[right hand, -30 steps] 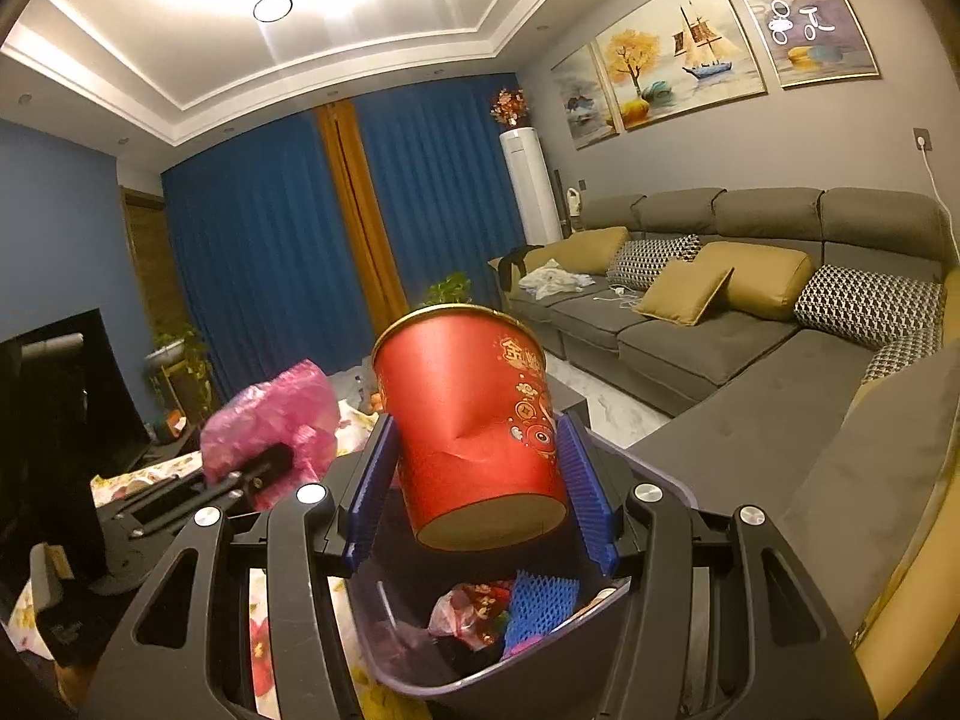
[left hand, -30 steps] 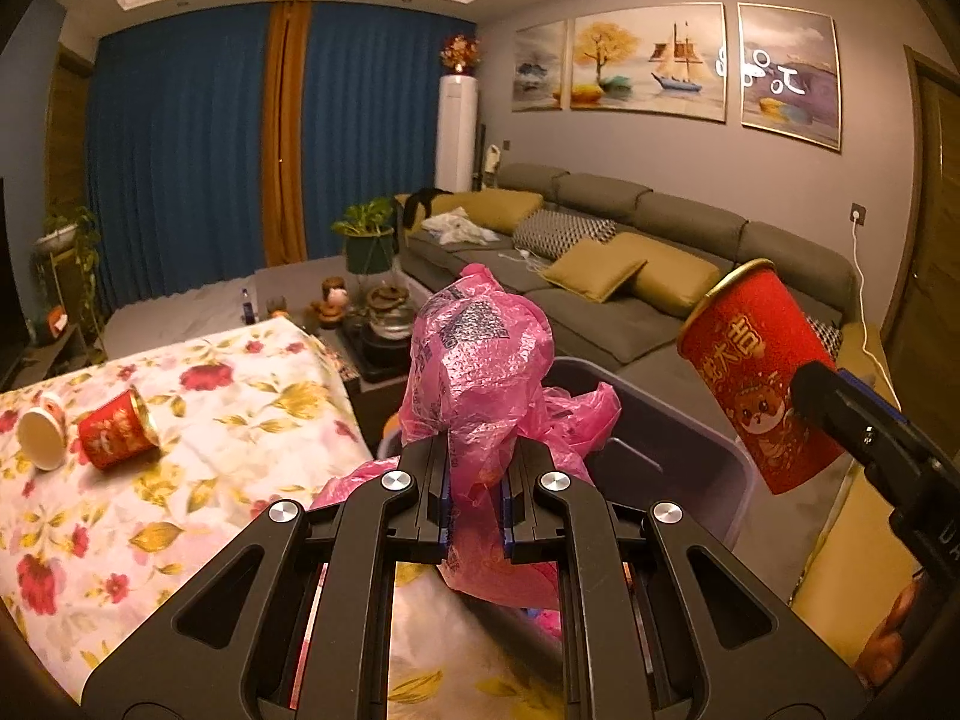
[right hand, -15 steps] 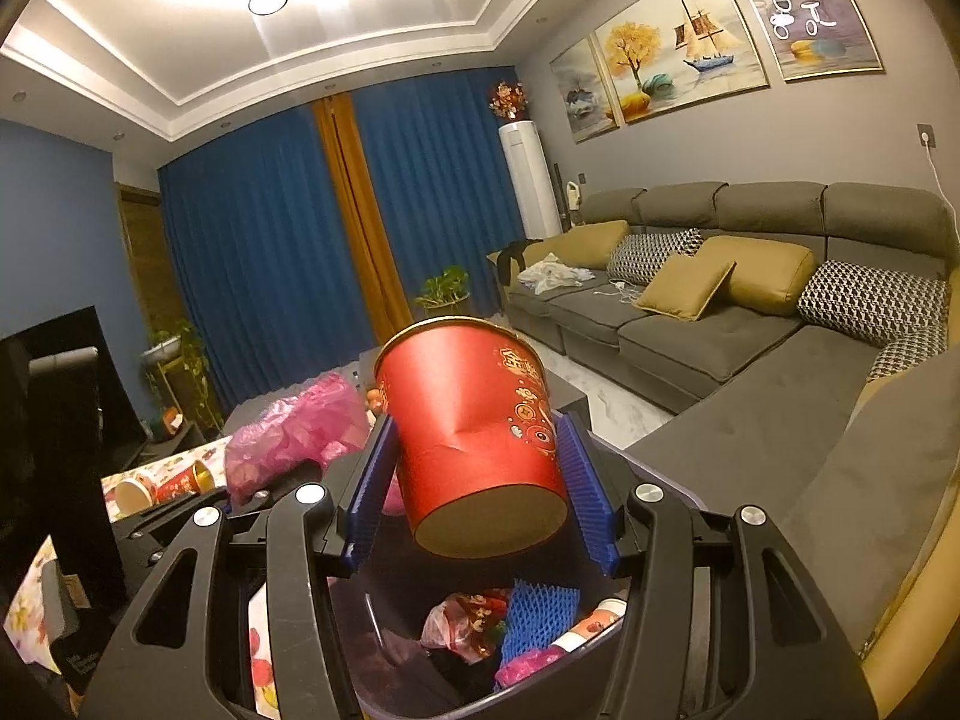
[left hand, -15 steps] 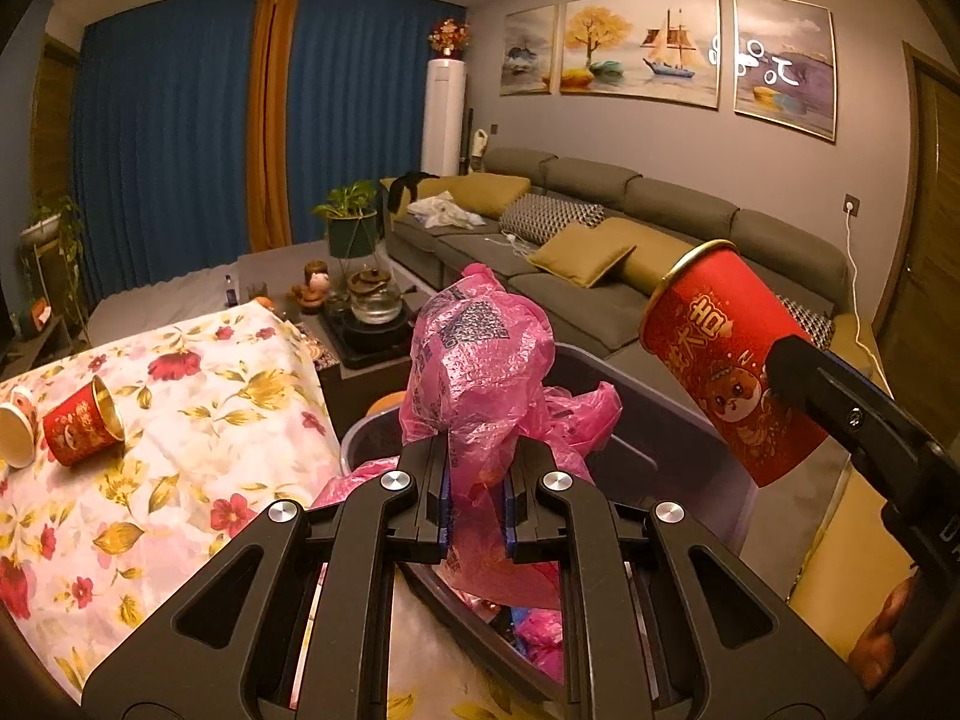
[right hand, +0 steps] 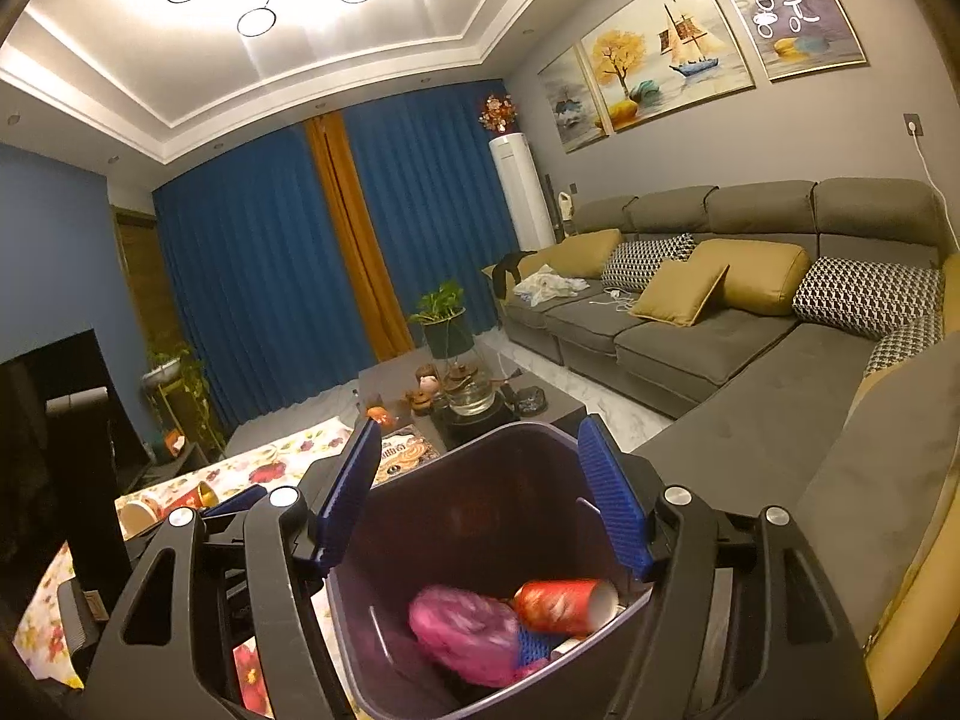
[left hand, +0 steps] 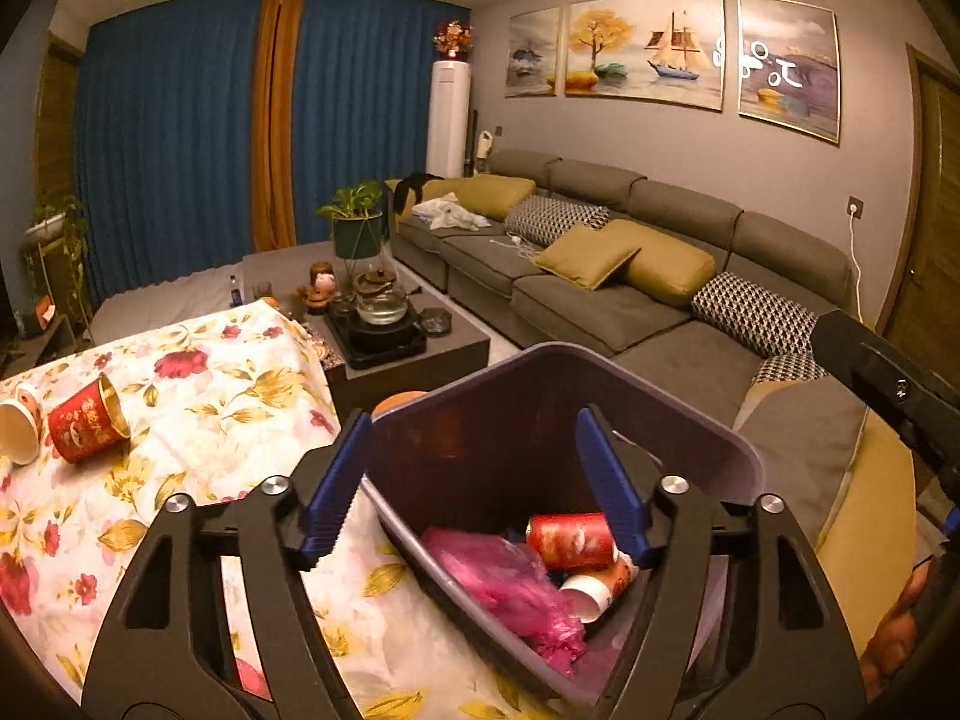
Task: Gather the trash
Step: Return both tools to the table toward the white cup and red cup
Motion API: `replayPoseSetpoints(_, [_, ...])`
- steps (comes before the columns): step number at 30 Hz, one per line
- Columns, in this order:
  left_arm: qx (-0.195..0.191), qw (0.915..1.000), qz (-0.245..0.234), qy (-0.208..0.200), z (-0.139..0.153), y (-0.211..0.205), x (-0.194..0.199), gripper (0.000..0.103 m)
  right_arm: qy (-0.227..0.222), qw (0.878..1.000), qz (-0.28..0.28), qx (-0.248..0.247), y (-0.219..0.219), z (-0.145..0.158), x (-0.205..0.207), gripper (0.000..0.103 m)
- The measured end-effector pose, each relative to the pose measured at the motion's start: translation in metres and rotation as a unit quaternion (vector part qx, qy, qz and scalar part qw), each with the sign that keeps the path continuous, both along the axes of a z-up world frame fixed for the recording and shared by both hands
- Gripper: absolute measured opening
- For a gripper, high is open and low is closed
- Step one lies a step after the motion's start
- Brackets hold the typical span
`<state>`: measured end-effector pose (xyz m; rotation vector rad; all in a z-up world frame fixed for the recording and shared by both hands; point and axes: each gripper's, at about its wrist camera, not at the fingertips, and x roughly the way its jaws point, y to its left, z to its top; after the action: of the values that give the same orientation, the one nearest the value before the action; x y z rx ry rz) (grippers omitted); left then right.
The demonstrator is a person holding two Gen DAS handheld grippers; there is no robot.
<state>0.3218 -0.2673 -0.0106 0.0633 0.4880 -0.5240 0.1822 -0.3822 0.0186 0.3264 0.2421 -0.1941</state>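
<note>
Both tongs (left hand: 474, 480) (right hand: 480, 495) opening, nothing between, above bin rim (left hand: 708, 420), pink bag (left hand: 510, 588) inside

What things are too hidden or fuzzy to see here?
- Dark plastic trash bin: its bottom, both views, buried under trash.
- Crumpled pink plastic bag: right wrist view, motion-blurred.
- Red paper cup on the flowered tablecloth: print too small.
- Blue foam net: mostly covered by the bag.

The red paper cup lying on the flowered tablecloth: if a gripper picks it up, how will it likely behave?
The red paper cup lies on its side, so a nudge would probably roll it. It looks empty and thin-walled, likely light, and a hard squeeze may crush it. The white cup beside it could get bumped.
</note>
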Motion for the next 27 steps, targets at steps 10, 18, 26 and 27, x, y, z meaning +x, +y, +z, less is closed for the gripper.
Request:
replayPoseSetpoints(10, [-0.001, 0.9995, 0.031, -0.009, 0.009, 0.028, -0.016, 0.086, -0.008, 1.0, 0.008, -0.019, 0.014, 0.008, -0.011, 0.076])
replayPoseSetpoints(18, [0.002, 0.9973, 0.071, -0.019, 0.011, 0.073, -0.033, 0.088, -0.013, 0.999, 0.031, -0.025, 0.039, 0.013, -0.019, 0.081])
replayPoseSetpoints(26, [0.003, 0.9897, 0.142, -0.023, 0.01, 0.146, -0.036, 0.088, -0.016, 0.995, 0.089, -0.044, 0.092, 0.02, -0.014, 0.082])
replayPoseSetpoints(27, [0.009, 0.9873, 0.157, -0.023, 0.008, 0.16, -0.034, 0.088, -0.015, 0.994, 0.096, -0.046, 0.098, 0.02, -0.012, 0.082])
